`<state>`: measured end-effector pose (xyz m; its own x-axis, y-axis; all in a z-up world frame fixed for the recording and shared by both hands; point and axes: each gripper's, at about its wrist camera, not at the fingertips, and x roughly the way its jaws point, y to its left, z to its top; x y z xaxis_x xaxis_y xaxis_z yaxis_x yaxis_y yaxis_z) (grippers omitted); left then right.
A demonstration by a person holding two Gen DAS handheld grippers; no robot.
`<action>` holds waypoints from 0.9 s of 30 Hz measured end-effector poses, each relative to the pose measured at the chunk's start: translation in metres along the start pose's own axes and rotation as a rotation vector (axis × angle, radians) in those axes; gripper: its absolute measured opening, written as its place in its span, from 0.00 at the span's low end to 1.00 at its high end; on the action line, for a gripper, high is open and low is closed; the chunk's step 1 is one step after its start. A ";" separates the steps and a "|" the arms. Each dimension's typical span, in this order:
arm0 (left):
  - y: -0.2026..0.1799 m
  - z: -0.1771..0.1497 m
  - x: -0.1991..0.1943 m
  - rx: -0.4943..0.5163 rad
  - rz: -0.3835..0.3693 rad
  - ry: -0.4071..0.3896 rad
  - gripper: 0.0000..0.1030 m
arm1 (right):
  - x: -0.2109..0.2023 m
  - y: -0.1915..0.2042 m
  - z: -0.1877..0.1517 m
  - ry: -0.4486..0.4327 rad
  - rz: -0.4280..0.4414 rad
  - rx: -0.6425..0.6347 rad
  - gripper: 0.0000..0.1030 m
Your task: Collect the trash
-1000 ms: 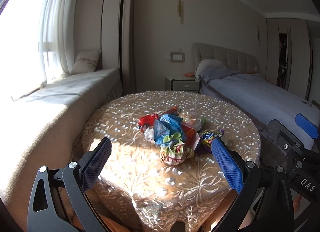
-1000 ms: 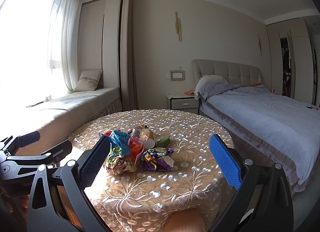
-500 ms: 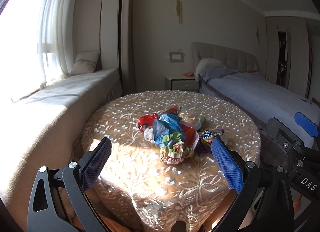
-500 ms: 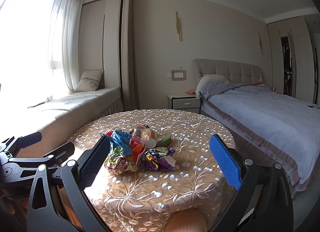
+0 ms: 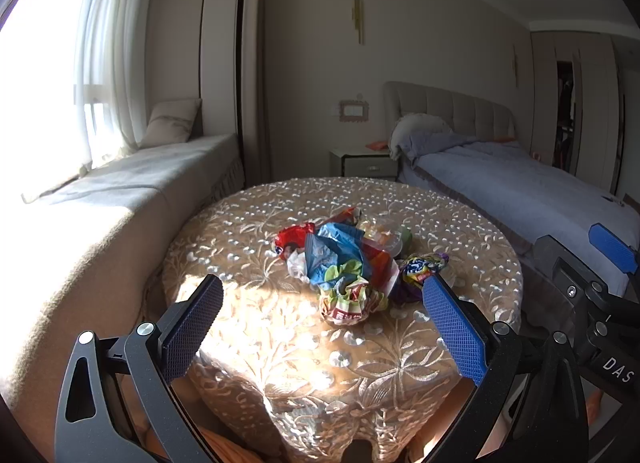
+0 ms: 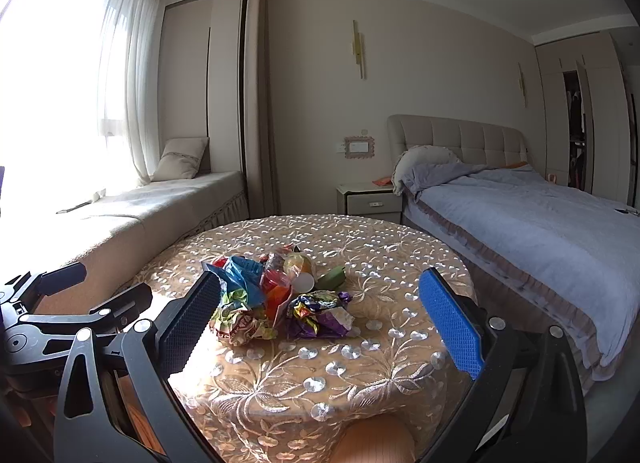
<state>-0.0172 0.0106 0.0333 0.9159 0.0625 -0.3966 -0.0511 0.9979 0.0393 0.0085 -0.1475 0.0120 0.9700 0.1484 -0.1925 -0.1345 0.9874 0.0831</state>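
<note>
Sunlit from a curtained window point(image 6: 80, 75), the bedroom holds a round table point(image 5: 400, 343) under an embroidered cloth, with a window seat point(image 5: 132, 183) on its left and a bed point(image 6: 540, 231) on its right; a nightstand point(image 6: 370, 199) stands beyond by the wall. Trash point(image 5: 348, 263) lies heaped near the table's middle: crumpled wrappers, a blue bag point(image 6: 240, 279), a purple wrapper point(image 6: 320, 315), a small cup point(image 6: 304, 283). Both tools hang short of the table's near edge, apart from the heap. Left tool point(image 5: 320, 327) is spread wide and holds nothing; right tool point(image 6: 320, 327) is likewise wide and empty. Nothing lies between either tool and the trash.
</note>
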 end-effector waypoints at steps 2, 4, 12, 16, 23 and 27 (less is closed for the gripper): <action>0.001 -0.001 0.001 -0.001 0.000 0.003 0.95 | 0.000 0.000 -0.001 0.003 0.004 0.002 0.96; 0.002 -0.001 0.004 -0.002 -0.001 0.007 0.95 | 0.002 0.000 -0.001 0.007 0.008 0.002 0.96; 0.002 -0.006 0.025 -0.003 -0.005 0.046 0.95 | 0.015 -0.002 -0.008 0.025 0.009 -0.009 0.96; 0.002 -0.011 0.040 0.001 -0.010 0.071 0.95 | 0.025 -0.005 -0.014 0.019 0.014 -0.003 0.96; 0.003 -0.015 0.069 -0.009 -0.023 0.108 0.95 | 0.056 -0.010 -0.018 0.083 0.028 0.012 0.96; 0.005 -0.018 0.089 -0.019 -0.040 0.145 0.95 | 0.075 -0.014 -0.021 0.117 0.033 0.012 0.96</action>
<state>0.0574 0.0216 -0.0183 0.8502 0.0225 -0.5260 -0.0242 0.9997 0.0038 0.0788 -0.1486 -0.0245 0.9347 0.1872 -0.3021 -0.1631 0.9812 0.1033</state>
